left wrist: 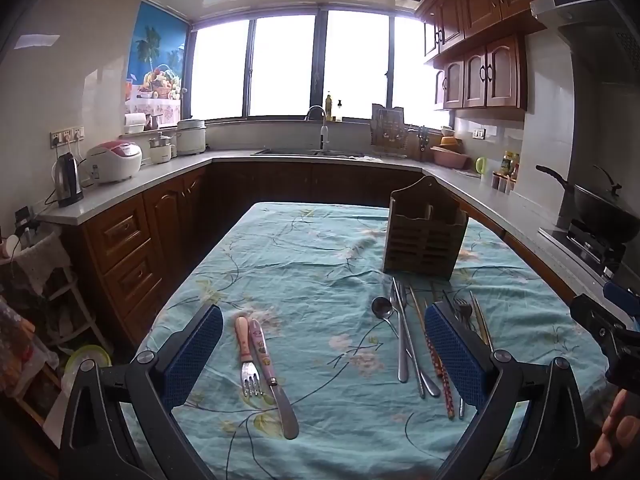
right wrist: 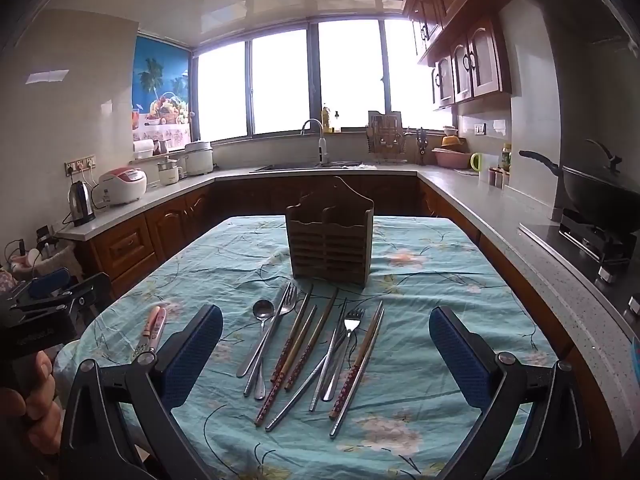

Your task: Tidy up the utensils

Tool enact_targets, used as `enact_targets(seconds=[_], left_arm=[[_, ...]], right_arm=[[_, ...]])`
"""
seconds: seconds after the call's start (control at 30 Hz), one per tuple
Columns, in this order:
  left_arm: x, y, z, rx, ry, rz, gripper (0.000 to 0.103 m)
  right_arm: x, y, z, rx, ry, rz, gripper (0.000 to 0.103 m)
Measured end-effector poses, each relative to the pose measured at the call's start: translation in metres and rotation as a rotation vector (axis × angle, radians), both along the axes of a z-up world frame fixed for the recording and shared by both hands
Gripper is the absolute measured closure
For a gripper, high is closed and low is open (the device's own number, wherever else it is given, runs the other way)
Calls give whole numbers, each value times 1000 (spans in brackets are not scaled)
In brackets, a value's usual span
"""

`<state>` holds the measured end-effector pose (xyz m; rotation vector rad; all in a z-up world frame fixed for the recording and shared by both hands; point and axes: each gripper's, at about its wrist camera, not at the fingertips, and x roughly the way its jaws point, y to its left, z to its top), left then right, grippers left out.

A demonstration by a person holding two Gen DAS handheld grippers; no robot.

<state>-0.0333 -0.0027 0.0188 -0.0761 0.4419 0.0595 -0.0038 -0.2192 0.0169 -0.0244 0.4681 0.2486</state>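
So, both grippers hover over the table with the teal flowered cloth (right wrist: 420, 240), tilted down a bit, nothing in either.

My left gripper (left wrist: 324, 356) has its jaws spread wide and holds nothing. Between its blue pads (left wrist: 456, 352) in the left wrist view lie a small pink-handled fork (left wrist: 246, 356) and a pink-handled butter knife (left wrist: 272, 376), side by side and touching, handles away from me, tips toward me. They sit closer to the left pad, flat on the cloth, clear of the pads themselves.

My right gripper (right wrist: 326, 354) is also at full spread, empty. The main pile of utensils lies flat on the cloth right between its pads: a spoon (right wrist: 262, 320) and a fork (right wrist: 286, 304) on the left with a metal piece crossing them, several wooden chopsticks with patterned red ends (right wrist: 304, 344) in the middle, metal chopsticks (right wrist: 320, 364) crossing beside a second fork (right wrist: 350, 326), then another patterned pair (right wrist: 362, 360) on the right. Handles mostly point toward me. None touch the pads.

Behind the pile stands the wooden slatted holder (right wrist: 330, 236), upright, two compartments in front, just beyond the utensil tips and not touching them as far as I can tell. In the left view the holder (left wrist: 424, 236) sits up and to the right of that gripper.

A hand (right wrist: 28, 400) grips the left tool at the lower left edge of the right view; fingers (left wrist: 616, 436) show lower right in the left view.
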Motion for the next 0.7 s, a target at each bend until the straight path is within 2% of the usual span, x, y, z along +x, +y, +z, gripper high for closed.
enact_targets(seconds=[0.7], left_arm=[[-3, 0, -2, 4, 3, -6, 1]], right_arm=[[2, -4, -5, -3, 0, 0, 0]])
